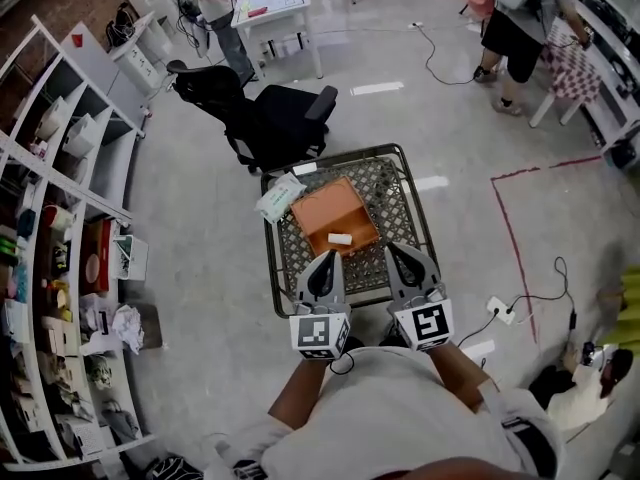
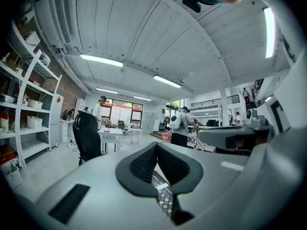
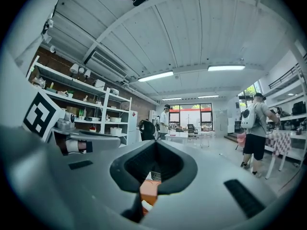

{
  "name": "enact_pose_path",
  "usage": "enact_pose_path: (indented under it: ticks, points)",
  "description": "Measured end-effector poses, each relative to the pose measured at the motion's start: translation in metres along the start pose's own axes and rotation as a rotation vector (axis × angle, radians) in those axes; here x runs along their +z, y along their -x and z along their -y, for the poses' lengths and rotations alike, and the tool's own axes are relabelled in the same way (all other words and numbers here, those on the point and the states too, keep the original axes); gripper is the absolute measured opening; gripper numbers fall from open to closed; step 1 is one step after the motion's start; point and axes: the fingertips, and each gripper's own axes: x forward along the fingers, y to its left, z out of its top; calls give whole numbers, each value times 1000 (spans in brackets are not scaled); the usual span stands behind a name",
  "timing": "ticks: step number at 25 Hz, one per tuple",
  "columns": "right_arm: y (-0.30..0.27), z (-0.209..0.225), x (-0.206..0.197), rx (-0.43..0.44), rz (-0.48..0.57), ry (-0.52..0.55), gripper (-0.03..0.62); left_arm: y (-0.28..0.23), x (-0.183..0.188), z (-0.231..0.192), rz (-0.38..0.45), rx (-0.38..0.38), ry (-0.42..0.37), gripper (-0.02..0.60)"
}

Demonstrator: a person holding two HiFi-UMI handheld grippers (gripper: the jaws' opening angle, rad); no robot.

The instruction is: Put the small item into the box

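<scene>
An open orange box [image 1: 335, 213] sits on the wire-mesh top of a cart [image 1: 400, 203]. A small white item [image 1: 340, 239] lies inside the box near its front edge. My left gripper [image 1: 326, 257] and right gripper [image 1: 398, 249] hover side by side over the cart's near edge, just short of the box, both shut and holding nothing. In the right gripper view the shut gripper [image 3: 156, 143] lets a strip of the orange box [image 3: 149, 188] and the white item [image 3: 145, 206] show through a slit below. In the left gripper view the shut gripper [image 2: 156, 144] shows only mesh [image 2: 166, 198] below.
A white packet [image 1: 280, 198] lies on the cart's far left corner. A black office chair [image 1: 265, 113] stands just beyond the cart. Shelving [image 1: 60, 228] full of goods runs along the left. People stand at tables at the back [image 1: 515, 28]. A power strip and cable [image 1: 500, 310] lie on the floor at the right.
</scene>
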Motion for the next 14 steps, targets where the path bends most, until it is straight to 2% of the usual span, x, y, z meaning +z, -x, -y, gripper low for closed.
enact_pose_path:
  ticks: [14]
  points:
    - [-7, -14, 8, 7, -16, 19, 3, 6, 5, -9, 11, -13, 7, 8]
